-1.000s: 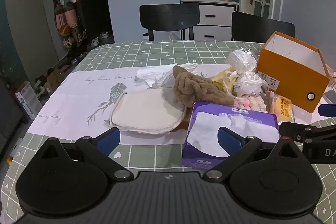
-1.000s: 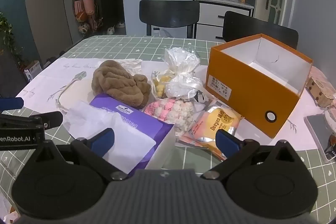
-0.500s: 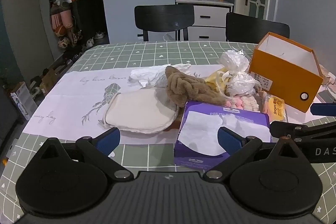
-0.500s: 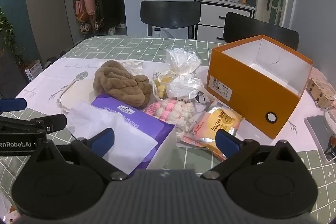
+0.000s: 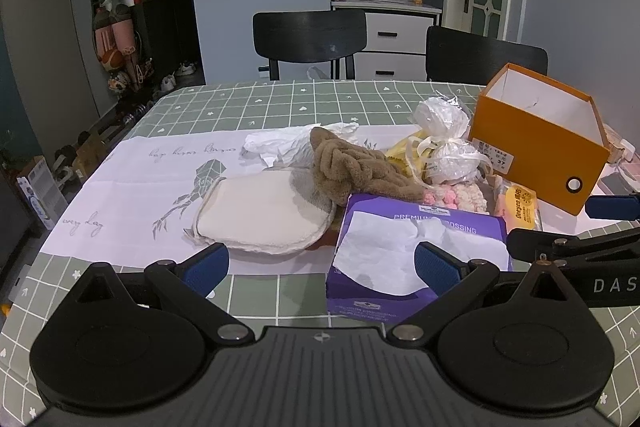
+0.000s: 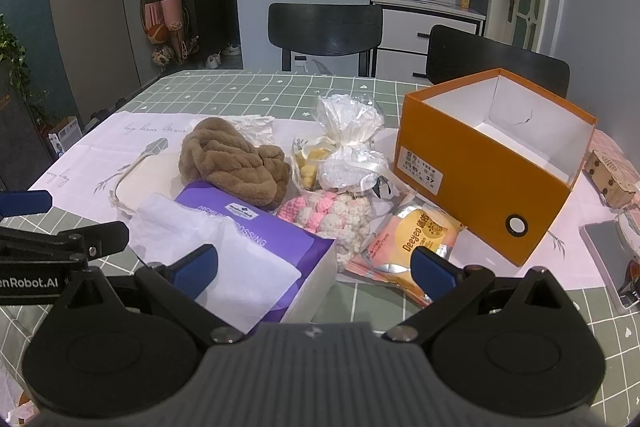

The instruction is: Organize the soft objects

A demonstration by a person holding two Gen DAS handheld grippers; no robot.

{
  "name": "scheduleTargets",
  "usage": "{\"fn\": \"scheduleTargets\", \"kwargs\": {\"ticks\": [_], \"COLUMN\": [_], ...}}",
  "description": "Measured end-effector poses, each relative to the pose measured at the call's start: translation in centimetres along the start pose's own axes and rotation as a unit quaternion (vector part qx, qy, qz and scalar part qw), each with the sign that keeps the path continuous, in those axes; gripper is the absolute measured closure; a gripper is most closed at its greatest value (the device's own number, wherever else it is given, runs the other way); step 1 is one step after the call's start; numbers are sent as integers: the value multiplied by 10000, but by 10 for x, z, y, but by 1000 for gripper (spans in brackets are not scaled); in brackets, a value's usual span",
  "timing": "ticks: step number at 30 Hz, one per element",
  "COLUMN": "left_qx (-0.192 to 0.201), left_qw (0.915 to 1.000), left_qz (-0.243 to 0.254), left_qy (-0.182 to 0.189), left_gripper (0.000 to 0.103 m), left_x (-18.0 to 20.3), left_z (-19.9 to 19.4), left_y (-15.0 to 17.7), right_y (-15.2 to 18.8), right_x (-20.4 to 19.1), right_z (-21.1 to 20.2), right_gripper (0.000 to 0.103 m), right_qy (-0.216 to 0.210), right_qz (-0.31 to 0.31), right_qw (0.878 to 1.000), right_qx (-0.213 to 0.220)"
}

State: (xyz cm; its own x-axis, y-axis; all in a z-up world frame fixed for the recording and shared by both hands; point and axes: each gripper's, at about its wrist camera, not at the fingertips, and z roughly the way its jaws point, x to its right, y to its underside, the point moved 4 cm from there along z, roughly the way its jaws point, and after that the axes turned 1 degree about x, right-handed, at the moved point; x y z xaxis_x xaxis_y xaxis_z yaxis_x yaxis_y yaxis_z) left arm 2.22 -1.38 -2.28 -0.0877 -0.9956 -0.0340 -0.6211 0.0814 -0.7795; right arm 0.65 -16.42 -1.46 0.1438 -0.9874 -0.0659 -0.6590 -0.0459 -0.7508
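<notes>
Both tools, left and right, gape empty before a rumpled, fuzzy brown cloth.

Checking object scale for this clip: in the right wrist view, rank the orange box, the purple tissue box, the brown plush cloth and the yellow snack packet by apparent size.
1. orange box
2. purple tissue box, though nearness inflates it
3. brown plush cloth
4. yellow snack packet, partly hidden by the tongs
</notes>
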Motion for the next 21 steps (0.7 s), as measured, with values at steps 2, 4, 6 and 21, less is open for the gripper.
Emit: {"fn": "scheduleTargets", "kwargs": {"ticks": [2, 4, 6, 21], "left_qx": [0, 3, 0, -11], "left_qw": [10000, 10000, 10000, 10000], "left_qz": [-2, -3, -2, -38], "left_qy": [2, 2, 4, 49], "left_gripper": [0, 0, 0, 0], "left_x": [0, 0, 0, 2], "left_z": [0, 0, 0, 0], "left_y": [0, 0, 0, 2], "right_y": [0, 0, 0, -1], "right_x": [0, 0, 0, 1], "right_z": [0, 0, 0, -2], "right_gripper": [3, 3, 3, 3], "right_qy": [-3, -6, -3, -8], "right_qz": [1, -2, 2, 12], "right_qw": [10000, 10000, 10000, 10000], "right_qx": [3, 5, 7, 10]}}
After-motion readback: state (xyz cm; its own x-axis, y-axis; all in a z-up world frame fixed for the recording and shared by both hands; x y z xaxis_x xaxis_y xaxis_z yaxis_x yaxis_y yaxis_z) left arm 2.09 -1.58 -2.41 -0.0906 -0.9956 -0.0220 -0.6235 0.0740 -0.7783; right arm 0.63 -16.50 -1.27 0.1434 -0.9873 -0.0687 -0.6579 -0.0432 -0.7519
